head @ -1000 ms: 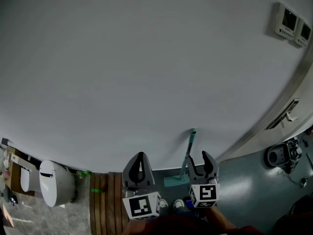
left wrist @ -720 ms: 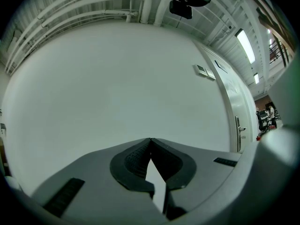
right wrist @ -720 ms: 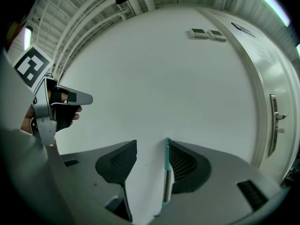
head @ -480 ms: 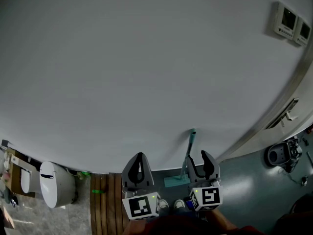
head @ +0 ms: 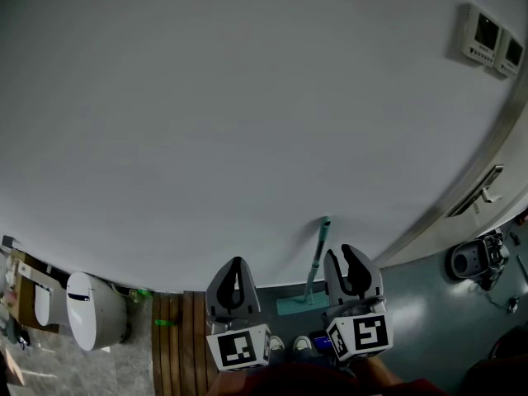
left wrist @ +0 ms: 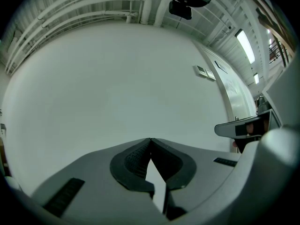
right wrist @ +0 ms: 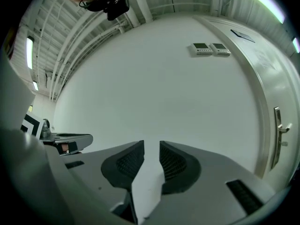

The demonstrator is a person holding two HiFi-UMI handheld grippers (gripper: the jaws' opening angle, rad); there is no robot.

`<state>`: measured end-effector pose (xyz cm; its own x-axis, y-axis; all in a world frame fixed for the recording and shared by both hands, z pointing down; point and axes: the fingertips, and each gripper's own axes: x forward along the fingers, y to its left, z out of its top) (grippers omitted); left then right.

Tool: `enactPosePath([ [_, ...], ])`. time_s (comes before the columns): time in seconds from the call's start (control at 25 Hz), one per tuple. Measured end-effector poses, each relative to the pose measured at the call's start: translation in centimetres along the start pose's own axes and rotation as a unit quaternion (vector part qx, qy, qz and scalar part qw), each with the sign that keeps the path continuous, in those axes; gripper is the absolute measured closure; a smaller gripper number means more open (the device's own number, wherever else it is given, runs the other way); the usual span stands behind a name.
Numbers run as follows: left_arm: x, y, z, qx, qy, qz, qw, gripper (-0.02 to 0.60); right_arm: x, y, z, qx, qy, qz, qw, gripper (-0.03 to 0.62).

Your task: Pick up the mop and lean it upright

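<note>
The mop (head: 318,254) stands nearly upright with its teal handle leaning on the pale wall (head: 247,122) and its flat head on the grey floor (head: 412,304); no gripper holds it. The right gripper (head: 345,254) hangs just right of the handle, apart from it. Its jaws have just been closing and now stand at a narrow gap with only bare wall between them in the right gripper view (right wrist: 151,143). The left gripper (head: 237,262), further off to the handle's left, has its tips pressed together on nothing. The lean looks done, so the risk is in drawing away: a sideways brush from the right gripper could tip the handle. The head could also creep out along the smooth floor, letting the mop slide down the wall.
</note>
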<state>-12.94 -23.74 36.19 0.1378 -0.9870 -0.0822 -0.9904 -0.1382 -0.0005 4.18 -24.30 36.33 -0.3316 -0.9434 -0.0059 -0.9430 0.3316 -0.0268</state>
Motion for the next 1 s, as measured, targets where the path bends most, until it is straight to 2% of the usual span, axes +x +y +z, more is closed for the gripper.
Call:
enactPosePath([
  [0.08, -0.03, -0.10, -0.08, -0.008, 0.003, -0.001, 1.0000, 0.568, -0.11, 0.06, 0.11, -0.005, -0.003, 0.000, 1.000, 0.546],
  [0.44, -0.28, -0.13, -0.21, -0.007, 0.004, -0.002, 1.0000, 0.568, -0.26, 0.51, -0.29, -0.011, 0.001, 0.005, 1.000, 0.576],
  [1.0, -0.24, -0.42, -0.22, -0.009, 0.005, -0.003, 0.9999, 0.568, -0.09, -0.36, -0.69, -0.003, 0.008, 0.001, 1.000, 0.577],
])
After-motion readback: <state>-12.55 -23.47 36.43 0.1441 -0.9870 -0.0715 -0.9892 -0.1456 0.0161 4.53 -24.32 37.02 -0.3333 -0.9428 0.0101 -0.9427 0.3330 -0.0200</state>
